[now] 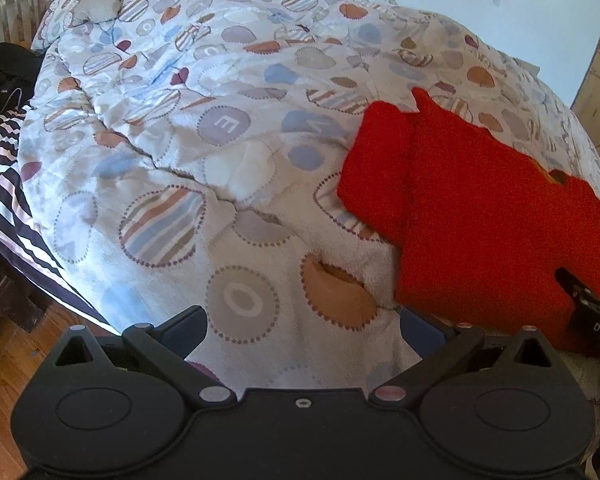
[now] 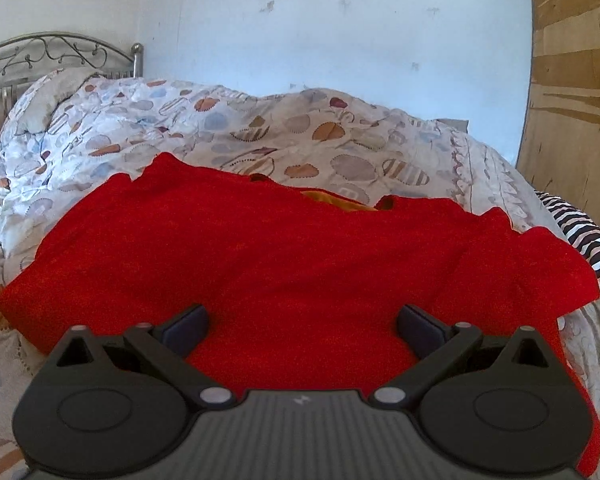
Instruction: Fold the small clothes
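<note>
Fuzzy matt red cloth garment (image 2: 260, 264); soft quilted printed cloth duvet (image 1: 204, 152); matt black plastic grippers (image 1: 302, 322) (image 2: 302, 322); shiny metal bedhead (image 2: 56, 54); rough wooden board (image 2: 572, 80); glossy wooden floor (image 1: 4, 364).

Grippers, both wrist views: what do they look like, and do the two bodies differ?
Both are matte black with dark blue-grey pads and silver pivot pins. The left gripper has a smooth body; the right gripper has a ribbed grey body with a small white mark.

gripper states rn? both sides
Left gripper: open, empty, over the patterned quilt.
Right gripper: open, holding nothing, over the red sweater.
</note>
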`<act>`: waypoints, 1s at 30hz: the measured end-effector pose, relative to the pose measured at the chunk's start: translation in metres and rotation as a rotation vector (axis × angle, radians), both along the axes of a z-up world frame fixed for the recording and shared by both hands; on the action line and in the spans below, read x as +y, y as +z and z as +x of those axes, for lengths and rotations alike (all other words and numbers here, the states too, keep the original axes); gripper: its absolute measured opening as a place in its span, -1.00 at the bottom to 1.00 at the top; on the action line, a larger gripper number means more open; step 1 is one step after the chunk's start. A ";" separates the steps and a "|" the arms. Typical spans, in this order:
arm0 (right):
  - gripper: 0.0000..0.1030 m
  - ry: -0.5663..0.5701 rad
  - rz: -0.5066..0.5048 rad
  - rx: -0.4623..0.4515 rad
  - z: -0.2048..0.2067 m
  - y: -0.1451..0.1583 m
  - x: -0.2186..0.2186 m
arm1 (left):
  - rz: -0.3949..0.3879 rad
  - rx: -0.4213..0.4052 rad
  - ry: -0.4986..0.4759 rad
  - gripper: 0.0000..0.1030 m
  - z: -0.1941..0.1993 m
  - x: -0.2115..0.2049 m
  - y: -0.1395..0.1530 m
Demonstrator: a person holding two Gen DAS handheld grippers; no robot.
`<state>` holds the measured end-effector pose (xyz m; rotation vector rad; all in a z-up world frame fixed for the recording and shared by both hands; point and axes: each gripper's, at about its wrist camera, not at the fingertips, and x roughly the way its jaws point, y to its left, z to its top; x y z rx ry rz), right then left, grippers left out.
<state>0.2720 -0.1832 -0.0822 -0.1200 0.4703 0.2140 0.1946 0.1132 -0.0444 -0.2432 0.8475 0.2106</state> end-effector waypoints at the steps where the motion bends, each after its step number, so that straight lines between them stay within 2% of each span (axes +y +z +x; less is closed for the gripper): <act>1: 1.00 -0.001 0.001 -0.007 -0.001 -0.001 0.000 | -0.001 0.003 -0.005 0.99 0.000 -0.002 -0.001; 15: 0.99 -0.007 -0.005 -0.027 -0.005 -0.002 0.004 | -0.007 0.016 -0.032 0.99 0.001 -0.011 -0.004; 17: 0.99 -0.007 -0.004 -0.027 -0.005 -0.002 0.004 | -0.041 0.003 -0.042 0.99 0.002 -0.012 -0.004; 23: 0.99 -0.004 0.007 -0.037 -0.007 -0.002 0.003 | -0.257 -0.060 -0.091 0.99 0.010 -0.019 -0.004; 30: 0.99 0.013 0.055 -0.061 -0.011 -0.004 -0.004 | -0.367 -0.075 -0.112 0.99 0.025 -0.035 -0.010</act>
